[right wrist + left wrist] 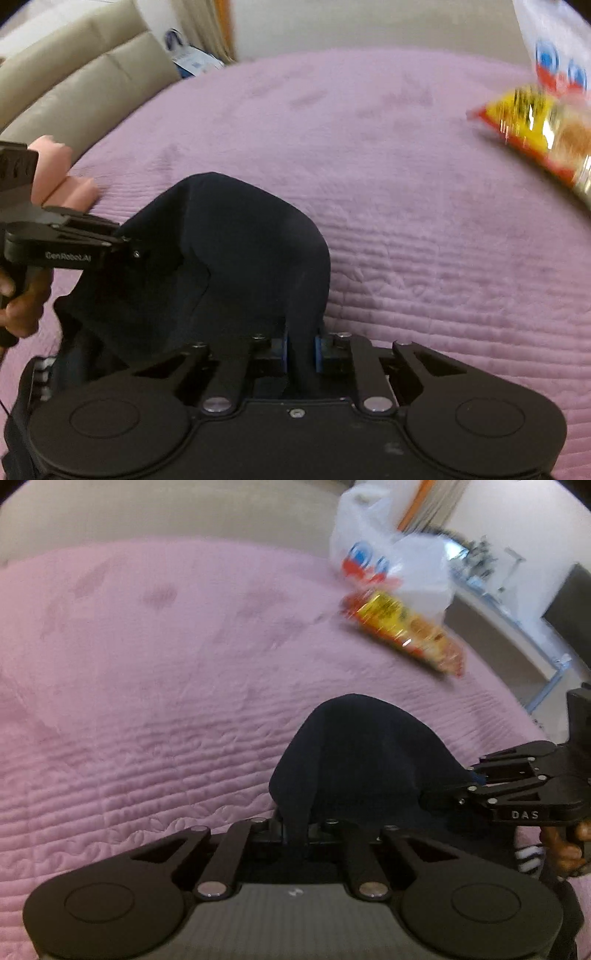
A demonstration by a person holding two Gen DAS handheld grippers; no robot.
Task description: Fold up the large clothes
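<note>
Both the left gripper (295,830) and right gripper (301,350) pinch the dark garment (354,753), bunched above the pink bed (147,664). It seems thick; a tug could slip it free, or brush the snack packet (406,635).

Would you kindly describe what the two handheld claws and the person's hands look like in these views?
Both claws are matte black, with flat linkage arms, silver pivot bolts and round discs on either side of the base. The left claw bears white "GenRobot.AI" lettering on its side; the right claw reads "DAS" and shows blue pads. Each sits on a pistol-style handle. The bare right hand shows a black-and-white striped cuff.
</note>
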